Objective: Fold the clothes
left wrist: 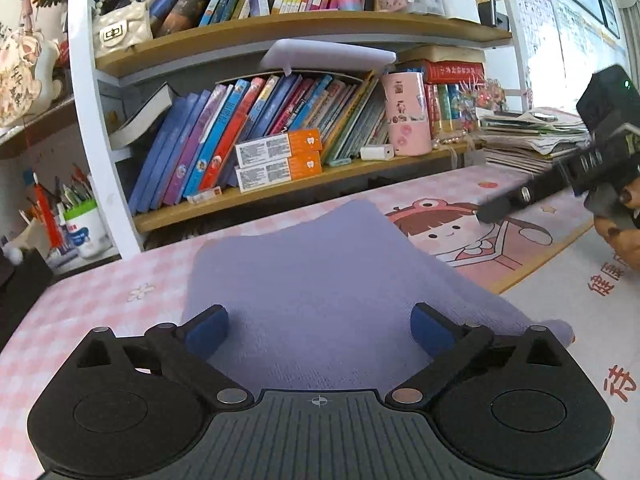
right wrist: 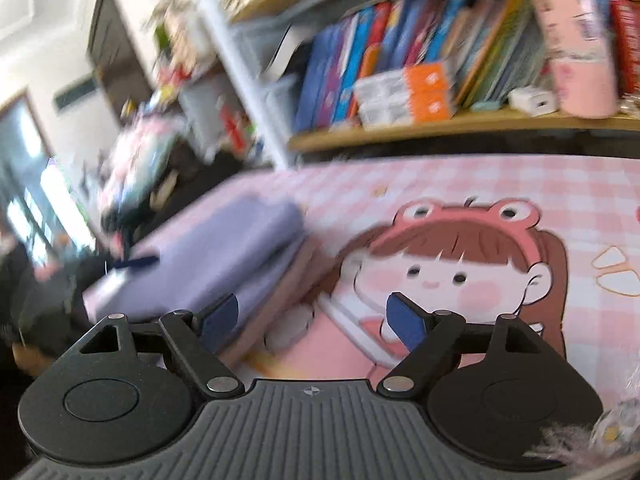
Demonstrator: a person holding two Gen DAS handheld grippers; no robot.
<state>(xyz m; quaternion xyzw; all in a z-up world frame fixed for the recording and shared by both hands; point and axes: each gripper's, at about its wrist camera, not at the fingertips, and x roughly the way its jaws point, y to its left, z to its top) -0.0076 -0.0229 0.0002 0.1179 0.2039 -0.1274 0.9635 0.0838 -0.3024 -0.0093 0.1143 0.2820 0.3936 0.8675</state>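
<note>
Left gripper (left wrist: 318,328) at bottom centre of left wrist view, jaws spread wide, blue pads (left wrist: 208,330) either side of the lavender garment (left wrist: 320,280) w/o pressing it; nothing pinched. Garment fills mid-frame there, lying flat on pink checked desk mat (left wrist: 120,292), folded into a compact block w/ near edge running under the jaws. Probably just let go, judging by how neatly the cloth sits between the open pads.

Right gripper (right wrist: 314,316) at bottom centre of right wrist view, jaws apart too, empty; only the cartoon frog-hat girl print (right wrist: 452,264) beneath. Same gripper seen at right edge of left view (left wrist: 496,210), held by a hand (left wrist: 618,224), off the cloth and to its right. In right view, garment (right wrist: 224,264) sits left of centre, stacked layers visible along its edge, so already doubled over more than once. Frame blurred, esp. upper left, so fine detail not readable.

Cloth: soft knit or fleecy, matte, fine ribbed texture, rounded corners where folds bulk up; small flap sticking out at lower right in left view. Mat: smooth, printed, slightly glossy. Pads: flat blue rubbery faces on black rigid linkages.

Bookshelf (left wrist: 280,184) across top of both views, wooden boards, leaning books, pink cup (left wrist: 406,114) on lower board; kept well back from the working area.

Fold looks near done; maybe a final tidy of that flap.
</note>
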